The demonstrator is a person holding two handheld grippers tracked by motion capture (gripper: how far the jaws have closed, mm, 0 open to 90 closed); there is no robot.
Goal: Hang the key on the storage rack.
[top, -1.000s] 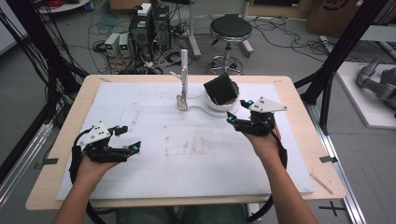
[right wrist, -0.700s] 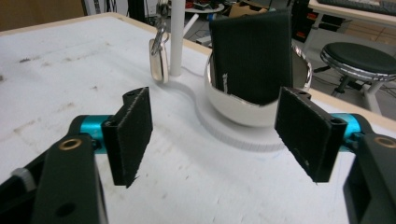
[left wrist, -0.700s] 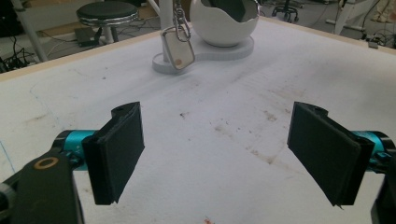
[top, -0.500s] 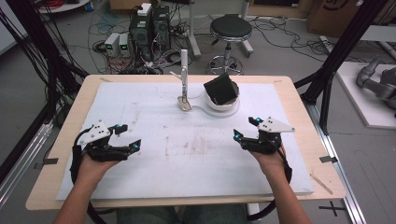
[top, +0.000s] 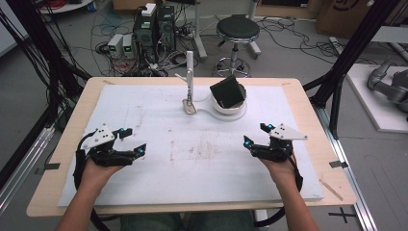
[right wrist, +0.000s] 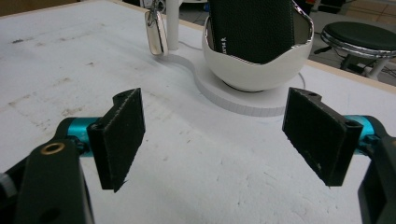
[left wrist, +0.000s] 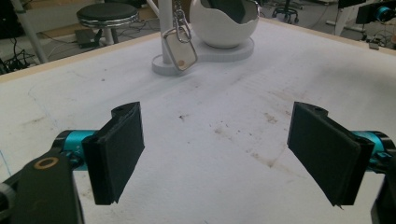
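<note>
Right gripper (top: 256, 137) pulled back from the bowl (top: 230, 106), jaws wide, empty | left gripper (top: 131, 141) same, parked on bench (top: 192, 159) | wallet (top: 228, 91) looks delivered

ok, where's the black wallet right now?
High view: the black wallet stands in the white bowl at the table's far middle, just right of the hanging key tag.
</note>
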